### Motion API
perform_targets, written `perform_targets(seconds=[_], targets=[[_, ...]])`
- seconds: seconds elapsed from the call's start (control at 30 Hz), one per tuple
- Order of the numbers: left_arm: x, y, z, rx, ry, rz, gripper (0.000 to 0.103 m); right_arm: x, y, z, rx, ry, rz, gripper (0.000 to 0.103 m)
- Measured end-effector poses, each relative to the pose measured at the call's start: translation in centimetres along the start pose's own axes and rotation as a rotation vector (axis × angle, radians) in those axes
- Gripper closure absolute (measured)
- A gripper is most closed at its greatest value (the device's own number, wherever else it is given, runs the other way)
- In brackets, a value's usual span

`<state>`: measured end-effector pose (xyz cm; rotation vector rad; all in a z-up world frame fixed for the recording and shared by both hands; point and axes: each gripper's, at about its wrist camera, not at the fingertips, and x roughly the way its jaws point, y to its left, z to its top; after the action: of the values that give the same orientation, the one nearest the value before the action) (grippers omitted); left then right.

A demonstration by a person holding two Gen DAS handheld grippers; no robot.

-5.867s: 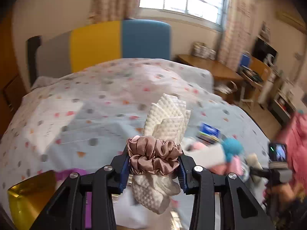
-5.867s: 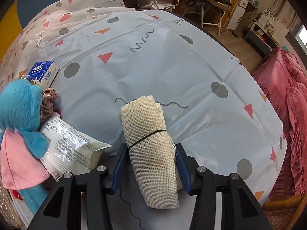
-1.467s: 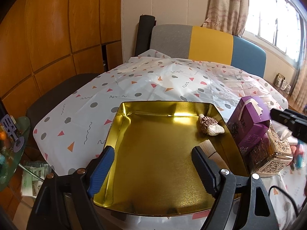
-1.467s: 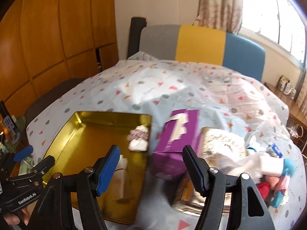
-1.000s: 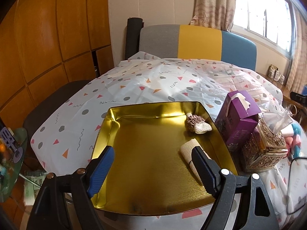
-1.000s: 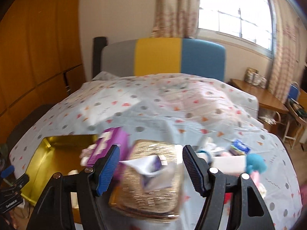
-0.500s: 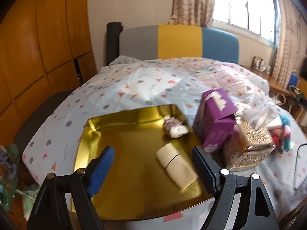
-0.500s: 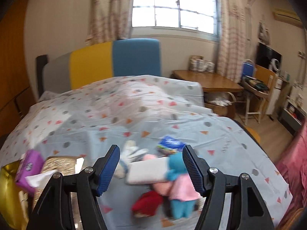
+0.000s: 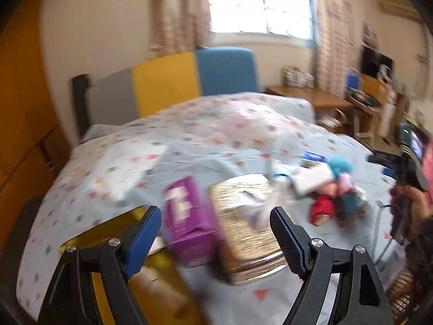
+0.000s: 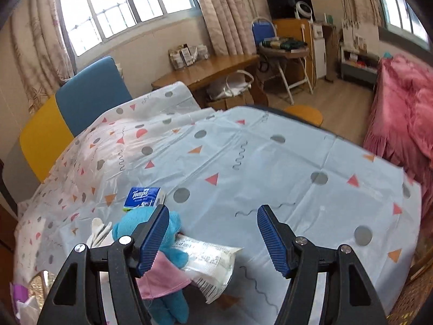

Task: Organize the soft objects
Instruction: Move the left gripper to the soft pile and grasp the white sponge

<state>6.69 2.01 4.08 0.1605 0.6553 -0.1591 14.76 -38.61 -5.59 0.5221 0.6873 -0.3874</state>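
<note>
Right wrist view: both grippers are held apart and empty, the blue toy is overlapped by a packet, which could be dragged along if snagged.

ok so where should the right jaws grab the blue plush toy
Probably the blue plush toy's round head, coming from above: it is the plumpest exposed part, while its pink dress overlaps the white packet. The right gripper is open and would need to shift left.
</note>
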Motion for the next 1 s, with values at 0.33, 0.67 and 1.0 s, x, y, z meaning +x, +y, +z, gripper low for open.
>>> perform_targets(seconds=[0.33, 0.67, 1.0], targets=[[8.5, -12.2, 4.3, 0.416, 0.187, -0.146, 0.018, 1.0, -0.8, -0.4, 0.065, 0.086, 0.031, 0.034], [18.1, -18.7, 5.9, 0.596, 0.331, -0.215, 0.003, 1.3, -1.3, -0.3, 0.107, 0.116, 0.080, 0.034], [24.2, -21.9, 6.2, 0.724, 0.403, -0.286, 0.004, 2.1, -1.5, -0.5, 0.136, 0.175, 0.127, 0.034]])
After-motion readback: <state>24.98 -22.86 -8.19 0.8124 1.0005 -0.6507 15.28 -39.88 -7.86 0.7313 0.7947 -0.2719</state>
